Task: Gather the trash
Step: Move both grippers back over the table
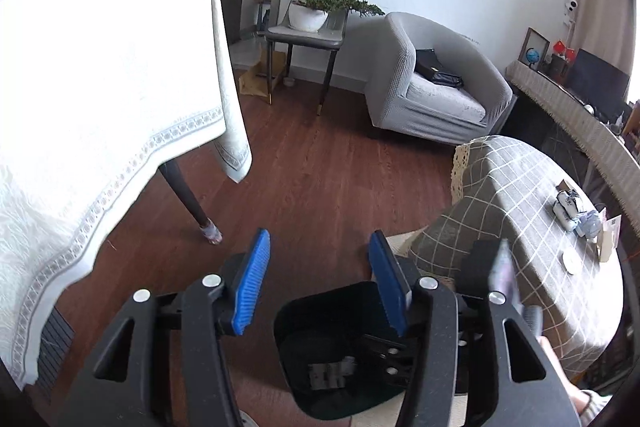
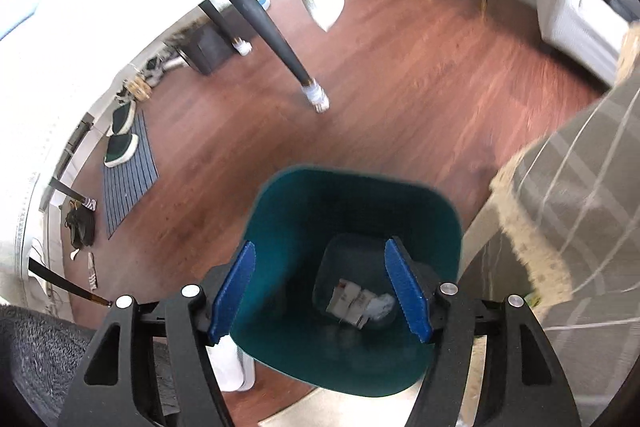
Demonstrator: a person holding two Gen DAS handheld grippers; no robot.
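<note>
- Dark reddish wooden plank floor (image 2: 400, 99) fills the middle of both views.
- White patterned tablecloth (image 1: 100, 99) hangs over a table with a dark tapered leg (image 2: 276, 43).
- Grey checked cloth with a lace edge (image 1: 520, 195) covers a low table at the right.
- Teal open-topped plastic waste bin (image 2: 280, 227) stands on the floor beside that low table.
- Left gripper (image 1: 318, 279) hangs over the bin's edge, blue-padded jaws apart, empty.
- Right gripper (image 2: 320, 291) sits above the bin mouth, jaws apart, empty.
- Crumpled white paper trash (image 2: 360, 303) lies on the bin's bottom.
</note>
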